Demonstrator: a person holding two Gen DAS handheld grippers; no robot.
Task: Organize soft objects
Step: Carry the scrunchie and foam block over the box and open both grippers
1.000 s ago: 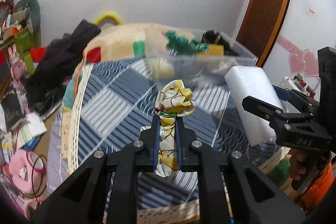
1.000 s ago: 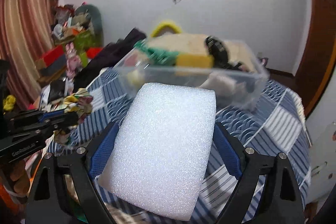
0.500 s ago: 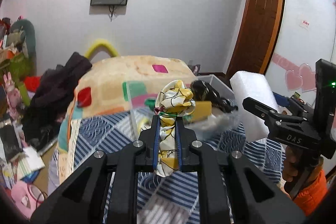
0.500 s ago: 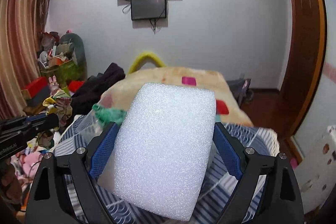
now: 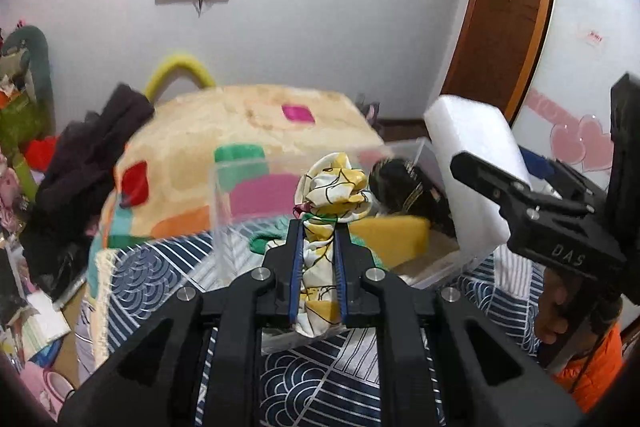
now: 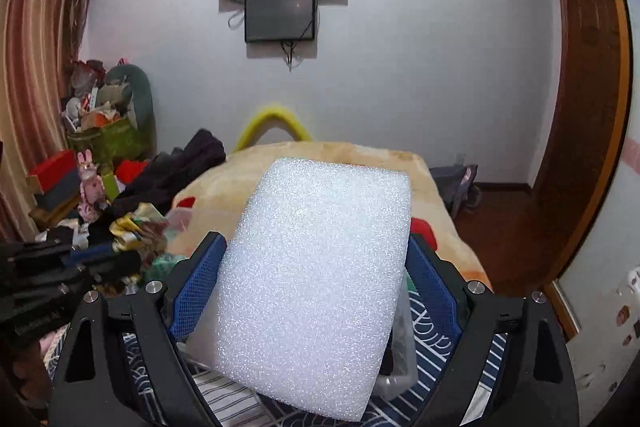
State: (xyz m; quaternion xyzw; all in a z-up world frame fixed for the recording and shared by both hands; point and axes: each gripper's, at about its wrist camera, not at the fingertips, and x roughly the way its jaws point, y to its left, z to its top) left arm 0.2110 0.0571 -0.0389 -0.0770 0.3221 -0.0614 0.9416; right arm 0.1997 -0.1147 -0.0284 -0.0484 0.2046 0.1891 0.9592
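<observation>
My left gripper [image 5: 316,231] is shut on a yellow and white patterned cloth [image 5: 334,193] and holds it above the near edge of a clear plastic bin [image 5: 222,211]. The bin holds a yellow sponge [image 5: 390,237], a green item [image 5: 266,241] and a dark item [image 5: 394,187]. My right gripper [image 6: 314,255] is shut on a white foam block [image 6: 316,279], which hides most of the bin below it. The foam block [image 5: 474,179] shows at the right of the left wrist view, over the bin's right side. The left gripper with the cloth [image 6: 132,231] shows at the left of the right wrist view.
The bin stands on a blue and white patterned bedspread [image 5: 156,279]. A beige blanket with coloured patches [image 5: 256,131] lies beyond it. Dark clothes [image 5: 92,151] and clutter [image 6: 92,131] lie at the left. A wooden door [image 6: 580,131] stands at the right.
Both grippers have risen and moved forward with their loads, from the near bedspread to over the clear bin. Both grips are unchanged.
</observation>
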